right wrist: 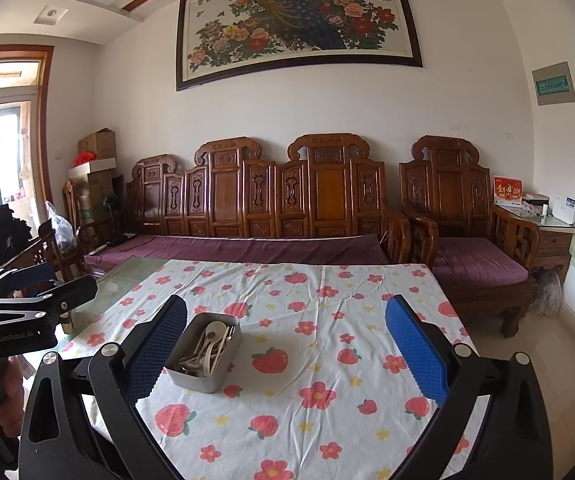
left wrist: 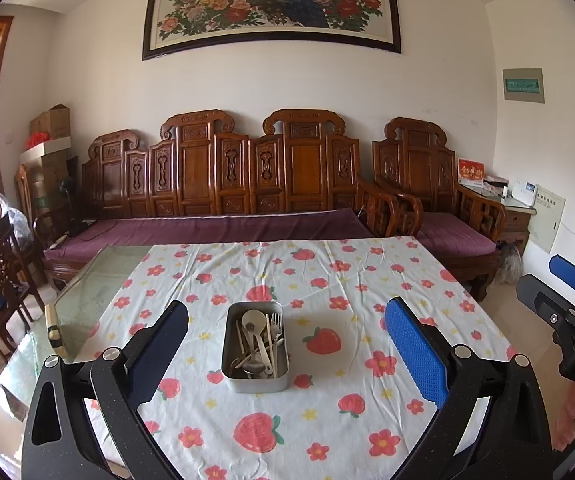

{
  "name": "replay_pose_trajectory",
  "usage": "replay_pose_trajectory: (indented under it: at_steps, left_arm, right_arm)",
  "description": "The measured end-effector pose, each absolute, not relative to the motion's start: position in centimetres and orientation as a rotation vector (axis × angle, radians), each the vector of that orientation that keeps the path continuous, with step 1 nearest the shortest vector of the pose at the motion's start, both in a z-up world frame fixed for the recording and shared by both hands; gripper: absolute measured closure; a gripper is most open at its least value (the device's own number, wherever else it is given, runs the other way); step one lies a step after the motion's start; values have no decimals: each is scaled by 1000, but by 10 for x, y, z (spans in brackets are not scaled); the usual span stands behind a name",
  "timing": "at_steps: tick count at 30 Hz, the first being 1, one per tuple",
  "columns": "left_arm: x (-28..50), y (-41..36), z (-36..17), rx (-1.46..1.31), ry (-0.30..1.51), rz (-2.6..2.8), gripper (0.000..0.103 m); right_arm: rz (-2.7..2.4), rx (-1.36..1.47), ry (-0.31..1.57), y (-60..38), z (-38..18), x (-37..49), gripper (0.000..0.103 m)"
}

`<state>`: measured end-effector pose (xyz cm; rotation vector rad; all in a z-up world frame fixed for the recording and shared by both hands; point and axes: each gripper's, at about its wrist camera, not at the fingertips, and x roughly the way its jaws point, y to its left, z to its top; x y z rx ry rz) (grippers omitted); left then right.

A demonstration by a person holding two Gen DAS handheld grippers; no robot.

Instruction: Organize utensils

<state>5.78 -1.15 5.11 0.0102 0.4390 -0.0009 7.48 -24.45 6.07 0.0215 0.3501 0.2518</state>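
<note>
While both grippers hover above the tabletop (left wrist: 367,276), a grey metal tin (left wrist: 255,378) of utensils (left wrist: 257,344) sits on the strawberry-print cloth (right wrist: 327,420), well short of either tool. The left gripper (left wrist: 287,356) has its blue-padded fingers (left wrist: 415,356) spread wide with nothing between them, the tin framed in the gap. The right gripper (right wrist: 287,356) is likewise spread and empty, the tin near its left finger.

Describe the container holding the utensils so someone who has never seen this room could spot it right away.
Find the table in front of the carved wooden sofa, covered by a white tablecloth printed with strawberries and flowers. Near its middle sits a rectangular metal tin filled with a jumble of spoons, forks and chopsticks. It is the only object standing on the cloth.
</note>
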Motion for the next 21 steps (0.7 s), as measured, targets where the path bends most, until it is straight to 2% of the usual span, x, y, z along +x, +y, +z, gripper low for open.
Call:
replay_pose_trajectory:
  at_steps: [21]
  left_arm:
    - [57, -14, 54, 12, 432, -10, 8]
  right_arm:
    - [250, 22, 352, -245, 60, 76, 3]
